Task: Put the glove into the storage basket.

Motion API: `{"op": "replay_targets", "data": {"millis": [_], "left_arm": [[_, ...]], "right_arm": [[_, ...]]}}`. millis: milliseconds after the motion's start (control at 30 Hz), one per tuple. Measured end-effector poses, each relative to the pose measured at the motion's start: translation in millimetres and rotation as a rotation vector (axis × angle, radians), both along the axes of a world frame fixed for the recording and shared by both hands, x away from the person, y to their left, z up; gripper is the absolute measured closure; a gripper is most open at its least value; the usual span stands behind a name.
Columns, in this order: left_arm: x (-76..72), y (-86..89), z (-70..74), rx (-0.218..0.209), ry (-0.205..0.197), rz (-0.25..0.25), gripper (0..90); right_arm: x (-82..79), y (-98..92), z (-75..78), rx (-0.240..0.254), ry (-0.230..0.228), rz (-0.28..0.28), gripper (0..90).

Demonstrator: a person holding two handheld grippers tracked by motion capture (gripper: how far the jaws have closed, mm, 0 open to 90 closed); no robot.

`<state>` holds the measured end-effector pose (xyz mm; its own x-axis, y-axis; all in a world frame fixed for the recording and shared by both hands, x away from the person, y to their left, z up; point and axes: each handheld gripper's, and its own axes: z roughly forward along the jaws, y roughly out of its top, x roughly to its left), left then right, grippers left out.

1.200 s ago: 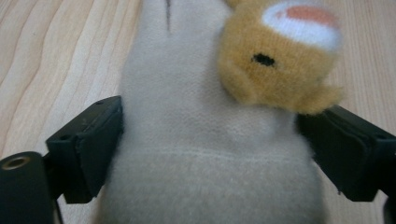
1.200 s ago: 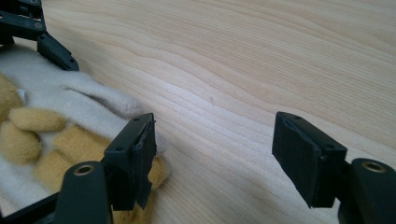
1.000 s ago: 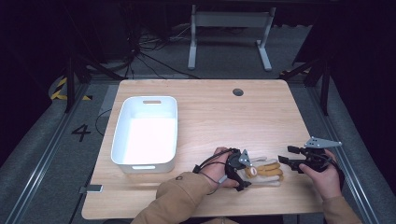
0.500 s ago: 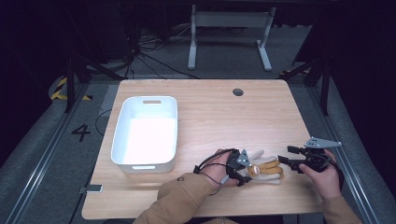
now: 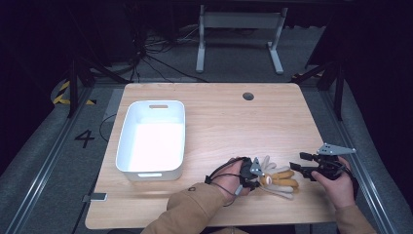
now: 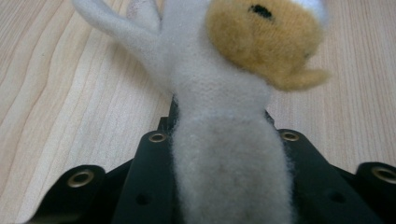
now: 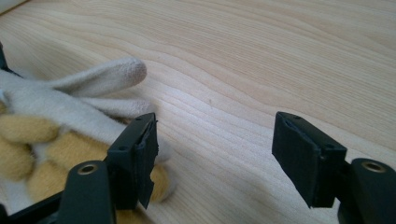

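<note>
A plush toy (image 5: 276, 180) of cream and tan fabric is seen lying on the tabletop (image 5: 229, 117), in the lower right part of the high view, near the front edge. In the left gripper view, a cream limb of the plush toy (image 6: 231, 154) is pinched between the 2 black jaws of the left claw (image 6: 229, 154), which have just been closing onto it; a tan part with a dark spot is seen in the upper right of that frame. In the high view, the left claw (image 5: 253, 171) is found at the toy's left end. The right claw (image 5: 298, 169) is held just right of the toy, its jaws wide apart with bare wood between them in the right gripper view (image 7: 212, 154). A white bin (image 5: 152, 170) is placed at the left of the tabletop, well apart from the toy.
</note>
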<state>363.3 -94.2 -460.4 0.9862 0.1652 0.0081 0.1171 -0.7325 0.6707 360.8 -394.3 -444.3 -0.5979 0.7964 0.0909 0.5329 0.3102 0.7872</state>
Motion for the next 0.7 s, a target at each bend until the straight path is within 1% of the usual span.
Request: {"op": "replay_targets", "data": {"millis": [67,100,133,167,200,233,267,300,367,400,433,467,500,533,567,600,633,667,700], "left_arm": [[0.7,0.3,0.1,-0.003,0.006,0.002,73.7],[1.7,0.3,0.8,-0.005,0.022,0.015,74.1],[1.7,0.3,0.8,-0.005,0.022,0.015,74.4],[1.4,-0.2,2.4,0.009,0.041,0.03,74.4],[1.3,-0.7,4.0,0.019,0.046,0.034,74.8],[1.6,-1.5,5.9,0.029,0.038,0.036,74.9],[0.3,-2.6,9.8,0.045,0.049,0.05,75.1],[0.3,-2.6,9.8,0.045,0.049,0.05,75.3],[0.8,-2.1,16.7,0.042,0.078,0.055,75.5],[1.5,-1.2,20.6,0.031,0.08,0.058,75.6],[1.5,-1.2,20.6,0.031,0.08,0.058,75.7],[2.0,0.0,24.1,0.032,0.088,0.065,75.7],[3.1,2.8,31.1,0.023,0.077,0.078,75.7],[3.1,2.8,31.1,0.023,0.077,0.078,75.7],[5.3,7.3,39.3,0.016,0.083,0.089,75.7],[5.3,7.3,39.3,0.016,0.083,0.089,75.7],[6.3,9.8,43.3,0.009,0.078,0.097,75.7],[9.3,15.6,51.2,-0.009,0.078,0.107,75.6],[11.0,18.5,54.5,-0.023,0.067,0.112,75.5]], "right_arm": [[0.0,-0.2,0.0,0.001,-0.001,0.0,32.3],[0.1,-0.8,-0.1,0.003,-0.001,-0.001,32.3],[0.1,-0.8,-0.1,0.003,-0.001,-0.001,32.3],[0.3,-1.3,-0.5,0.003,-0.001,-0.003,32.3],[0.7,-2.3,-1.0,0.008,0.001,-0.004,32.3],[0.9,-2.9,-1.3,0.01,0.001,-0.004,32.3],[1.4,-3.7,-1.6,0.013,0.001,-0.003,32.3],[1.5,-4.1,-1.5,0.014,0.002,-0.007,32.3],[2.5,-4.6,-1.7,0.026,0.002,-0.009,32.5],[3.1,-4.8,-1.5,0.023,0.003,-0.009,33.3],[3.1,-4.8,-1.5,0.023,0.003,-0.009,33.3],[3.9,-4.7,-1.6,0.027,0.005,-0.013,33.6],[5.1,-4.3,-1.9,0.03,0.003,-0.013,33.6],[5.1,-4.3,-1.9,0.03,0.003,-0.013,33.6],[6.5,-4.1,-1.9,0.036,0.001,-0.012,33.4],[6.9,-4.1,-1.8,0.037,0.001,-0.013,33.4],[7.4,-4.1,-1.8,0.038,0.001,-0.013,33.4],[7.8,-4.1,-1.9,0.039,0.003,-0.013,33.3],[8.2,-4.3,-2.3,0.038,0.003,-0.013,33.2]]}}
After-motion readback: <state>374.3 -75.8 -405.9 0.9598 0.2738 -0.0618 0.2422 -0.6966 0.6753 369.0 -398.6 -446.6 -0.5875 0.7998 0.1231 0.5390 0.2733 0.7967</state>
